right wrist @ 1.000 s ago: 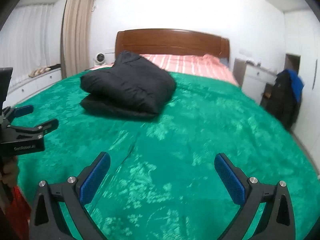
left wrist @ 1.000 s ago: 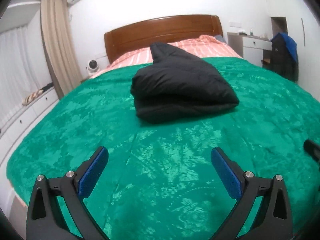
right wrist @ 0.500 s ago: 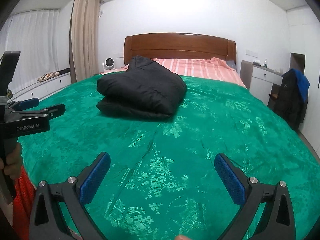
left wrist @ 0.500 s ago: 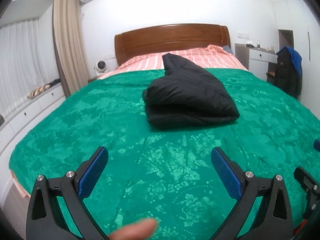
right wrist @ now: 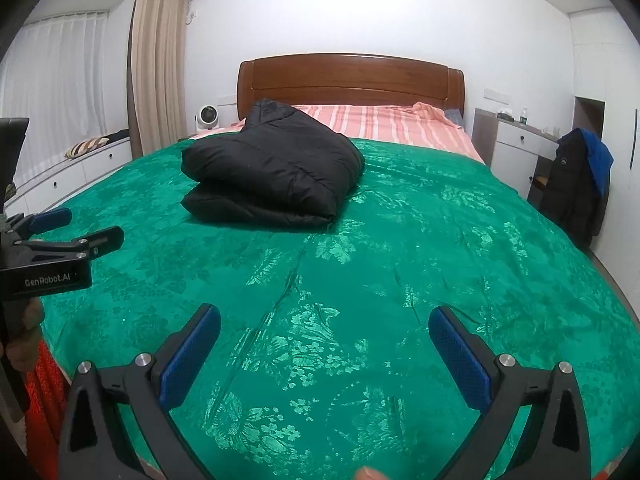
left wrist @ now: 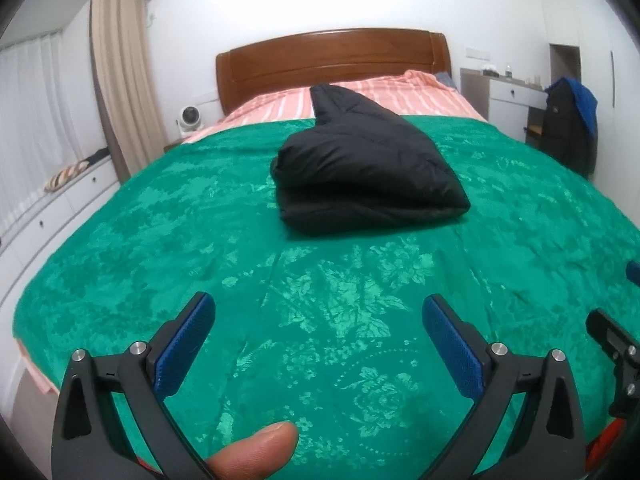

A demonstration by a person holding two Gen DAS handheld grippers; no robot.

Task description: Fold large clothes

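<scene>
A black padded jacket (left wrist: pixel 364 176) lies folded in a thick bundle on the green bedspread (left wrist: pixel 168 248), toward the head of the bed; the right wrist view has the jacket (right wrist: pixel 272 176) left of centre. My left gripper (left wrist: pixel 318 340) is open over the foot of the bed, well short of the jacket, with nothing between its blue pads. My right gripper (right wrist: pixel 324 352) is open too, also far back from the jacket. The left gripper (right wrist: pixel 60 236) shows at the left edge of the right wrist view, held in a hand. A fingertip (left wrist: pixel 260 452) pokes in at the bottom.
A wooden headboard (left wrist: pixel 332 64) and pink striped bedding (left wrist: pixel 400 96) lie behind the jacket. A low white cabinet (left wrist: pixel 60 216) with a small fan (left wrist: pixel 188 118) runs along the left. A desk (left wrist: pixel 504 100) and a chair draped with dark clothes (left wrist: pixel 568 132) stand at the right.
Both grippers have drawn back and risen, so the jacket looks smaller and farther away. A fingertip has come into the left wrist view. The jacket has not moved.
</scene>
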